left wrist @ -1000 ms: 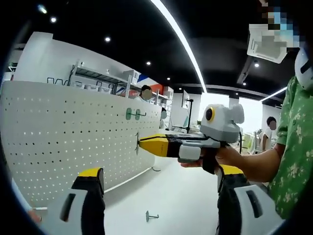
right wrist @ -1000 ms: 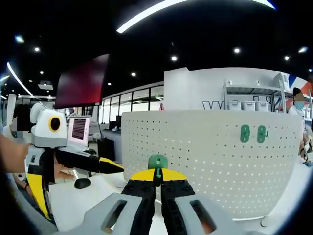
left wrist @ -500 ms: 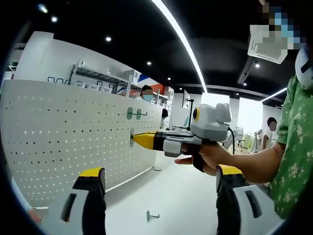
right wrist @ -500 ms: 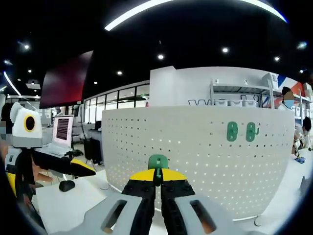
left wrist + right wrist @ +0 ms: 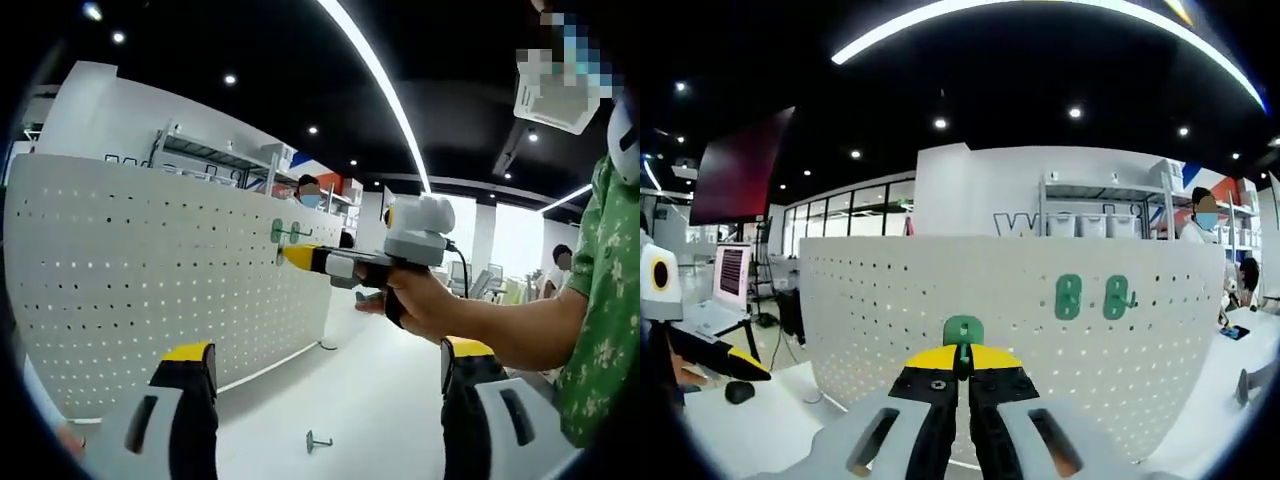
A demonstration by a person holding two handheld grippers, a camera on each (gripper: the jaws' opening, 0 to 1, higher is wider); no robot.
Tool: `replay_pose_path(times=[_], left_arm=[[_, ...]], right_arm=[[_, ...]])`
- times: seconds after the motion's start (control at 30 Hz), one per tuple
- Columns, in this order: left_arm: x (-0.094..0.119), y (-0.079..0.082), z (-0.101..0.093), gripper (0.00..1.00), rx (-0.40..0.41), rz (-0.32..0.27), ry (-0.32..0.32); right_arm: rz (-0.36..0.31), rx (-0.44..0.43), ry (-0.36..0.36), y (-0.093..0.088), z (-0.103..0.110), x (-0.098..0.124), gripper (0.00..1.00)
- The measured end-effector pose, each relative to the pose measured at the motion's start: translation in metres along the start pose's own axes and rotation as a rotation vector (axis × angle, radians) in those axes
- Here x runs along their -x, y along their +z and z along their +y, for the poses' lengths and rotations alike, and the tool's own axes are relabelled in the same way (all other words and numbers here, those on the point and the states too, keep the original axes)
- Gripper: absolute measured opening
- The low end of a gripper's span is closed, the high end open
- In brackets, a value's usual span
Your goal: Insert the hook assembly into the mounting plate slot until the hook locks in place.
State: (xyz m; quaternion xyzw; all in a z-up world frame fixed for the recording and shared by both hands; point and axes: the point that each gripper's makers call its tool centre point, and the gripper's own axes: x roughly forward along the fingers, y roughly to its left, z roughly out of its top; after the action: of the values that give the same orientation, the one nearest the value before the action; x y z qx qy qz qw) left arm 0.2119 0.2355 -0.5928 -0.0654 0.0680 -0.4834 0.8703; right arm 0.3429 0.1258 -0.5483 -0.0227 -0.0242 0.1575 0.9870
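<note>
Compared with a second ago, the right tool (image 5: 292,257) has travelled up and along the white pegboard (image 5: 150,270), so in the left tool's view its yellow tip now sits right by the two green hooks (image 5: 285,232) already mounted near the board's upper edge. From its own camera, the right tool (image 5: 962,372) has its jaws pinched tight on a green hook assembly (image 5: 963,331), holding it upright and facing the board, with the mounted pair (image 5: 1090,297) up and to the right. That grip makes sense: the back of the piece points at the holes, ready to push straight in. Whether it's touching the board yet is hard to say.

The left tool (image 5: 325,400) hangs back with its jaws spread wide and nothing between them, probably just keeping the whole board in sight. Down on the white counter, near its front edge, a small metal hook (image 5: 318,441) lies loose, well apart from the board.

Looks like the lining-up stage, so nothing is locked yet. Next comes picking the right holes beside the other hooks and pressing in squarely; a tilted hook could miss or jam.
</note>
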Motion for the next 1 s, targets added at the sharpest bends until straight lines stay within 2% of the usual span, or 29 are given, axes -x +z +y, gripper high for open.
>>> replay_pose_path(times=[0.5, 1.0], left_arm=[[0.002, 0.000, 0.017, 0.94, 0.012, -0.013, 0.046], [-0.001, 0.002, 0.028, 0.93, 0.014, -0.024, 0.068]], right_arm=[[-0.033, 0.048, -0.046, 0.023, -0.019, -0.028, 0.01], [-0.026, 0.045, -0.089, 0.025, -0.036, -0.044, 0.01]])
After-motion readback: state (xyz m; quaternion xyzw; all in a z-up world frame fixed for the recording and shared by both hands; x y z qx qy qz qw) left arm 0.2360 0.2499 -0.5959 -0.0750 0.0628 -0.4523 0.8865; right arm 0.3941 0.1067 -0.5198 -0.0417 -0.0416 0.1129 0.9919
